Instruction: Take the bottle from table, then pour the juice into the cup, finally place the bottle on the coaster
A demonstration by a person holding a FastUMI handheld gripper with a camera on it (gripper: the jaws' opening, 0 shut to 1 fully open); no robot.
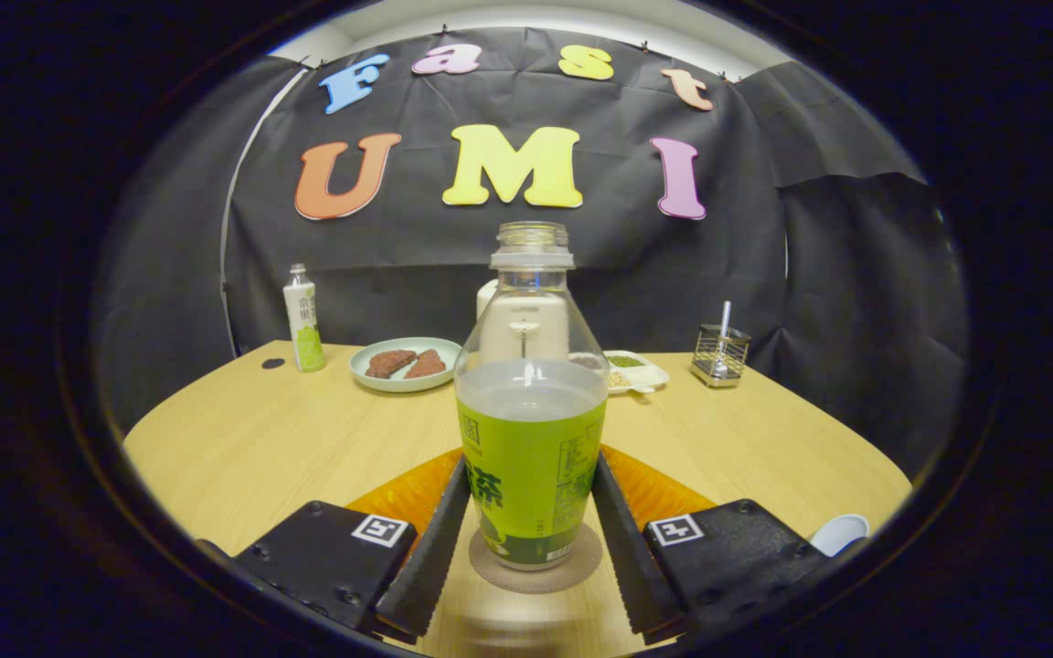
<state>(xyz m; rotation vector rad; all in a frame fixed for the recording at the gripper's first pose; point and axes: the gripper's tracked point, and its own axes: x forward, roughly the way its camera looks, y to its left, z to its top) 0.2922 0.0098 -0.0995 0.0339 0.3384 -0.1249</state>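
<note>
An open, capless bottle (531, 457) with a green label, about half full of clear liquid, stands upright on a round brown coaster (499, 574). My gripper (531, 464) has it between its two fingers (435, 548), and both press against the label's sides. A white cup (842, 532) sits to the right, just beyond the right finger's mount, and is partly hidden by it.
An orange mat (398, 498) lies under the bottle area on the wooden table (243, 439). Farther back are a small white-and-green bottle (304, 320), a plate with brown slices (403, 364), a white snack dish (636, 370) and a metal wire holder (719, 355).
</note>
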